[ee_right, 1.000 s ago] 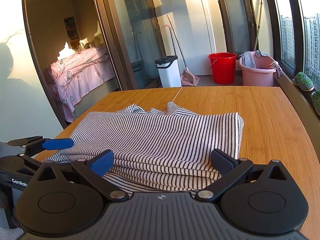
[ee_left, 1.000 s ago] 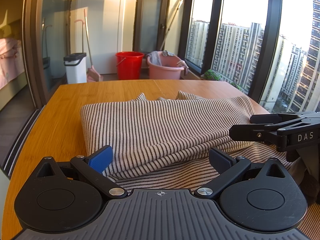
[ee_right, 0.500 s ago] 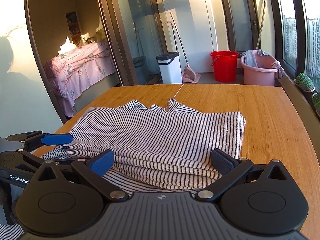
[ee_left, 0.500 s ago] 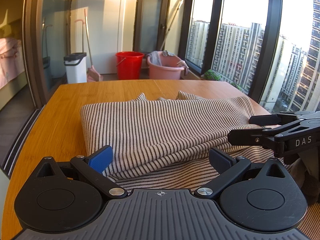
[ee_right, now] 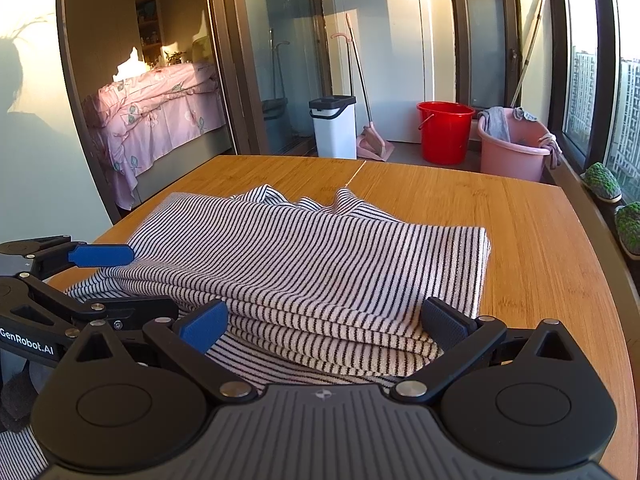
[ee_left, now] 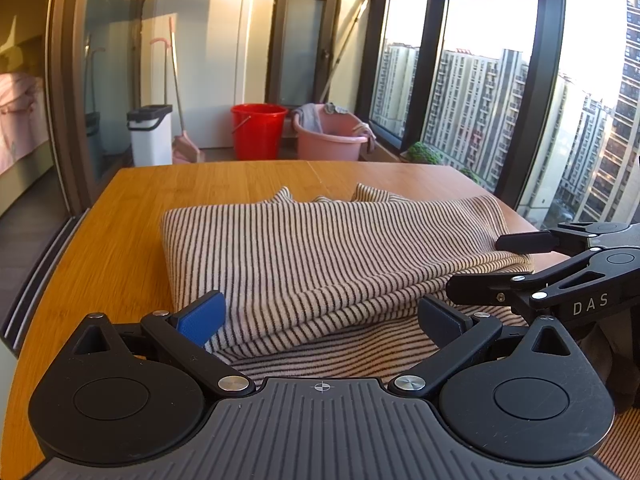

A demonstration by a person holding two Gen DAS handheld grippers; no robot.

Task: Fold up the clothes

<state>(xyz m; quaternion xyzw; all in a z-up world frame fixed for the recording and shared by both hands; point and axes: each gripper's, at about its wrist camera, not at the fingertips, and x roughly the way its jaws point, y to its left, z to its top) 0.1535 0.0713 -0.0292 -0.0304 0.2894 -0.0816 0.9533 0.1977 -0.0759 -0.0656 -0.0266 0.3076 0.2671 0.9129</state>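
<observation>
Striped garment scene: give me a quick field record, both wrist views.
garment: striped garment, folded in layers, lower layer sticking out at the near edge
surface: wooden table
left gripper: open, fingers astride the near edge
right gripper: open, fingers astride the near edge
background: red bucket, pink basin, white bin

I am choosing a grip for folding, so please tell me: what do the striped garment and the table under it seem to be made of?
The striped garment looks like a soft ribbed knit, matte: fine dark stripes, thick rounded fold edges. The table looks like bamboo or wood board, smooth with a slight sheen: fine straight grain and a seam down the middle. Both are judged by look only.
</observation>
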